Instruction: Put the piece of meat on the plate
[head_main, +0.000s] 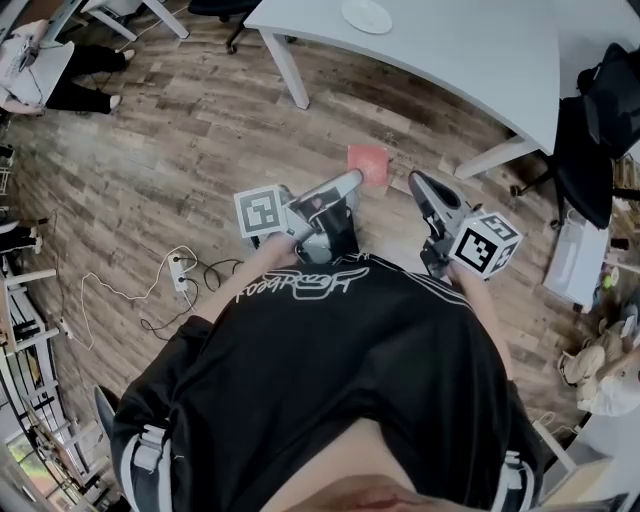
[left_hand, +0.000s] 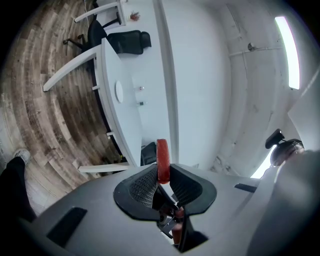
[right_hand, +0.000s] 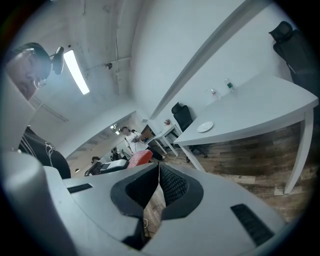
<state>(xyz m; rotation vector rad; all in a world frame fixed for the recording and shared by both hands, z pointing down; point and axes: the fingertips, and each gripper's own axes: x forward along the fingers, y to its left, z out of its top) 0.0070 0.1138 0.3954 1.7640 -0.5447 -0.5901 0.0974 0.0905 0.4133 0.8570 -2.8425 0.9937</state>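
A flat red piece of meat (head_main: 368, 163) sticks out past the tips of my left gripper (head_main: 355, 178), which is shut on it above the wooden floor. In the left gripper view the meat (left_hand: 162, 157) stands edge-on, pinched between the ribbed pads of the left gripper (left_hand: 162, 174). A white plate (head_main: 367, 15) lies on the white table ahead; it also shows in the left gripper view as plate (left_hand: 119, 91) and in the right gripper view as plate (right_hand: 205, 127). My right gripper (head_main: 415, 182) hovers beside the meat, shut and holding nothing, as the right gripper (right_hand: 158, 168) view confirms. The meat (right_hand: 139, 158) shows to its left there.
The white table (head_main: 470, 50) stands on slanted legs (head_main: 285, 70) over the plank floor. A black office chair (head_main: 590, 140) is at the right. A power strip with cables (head_main: 180, 272) lies on the floor at left. A seated person's legs (head_main: 85, 85) are at the far left.
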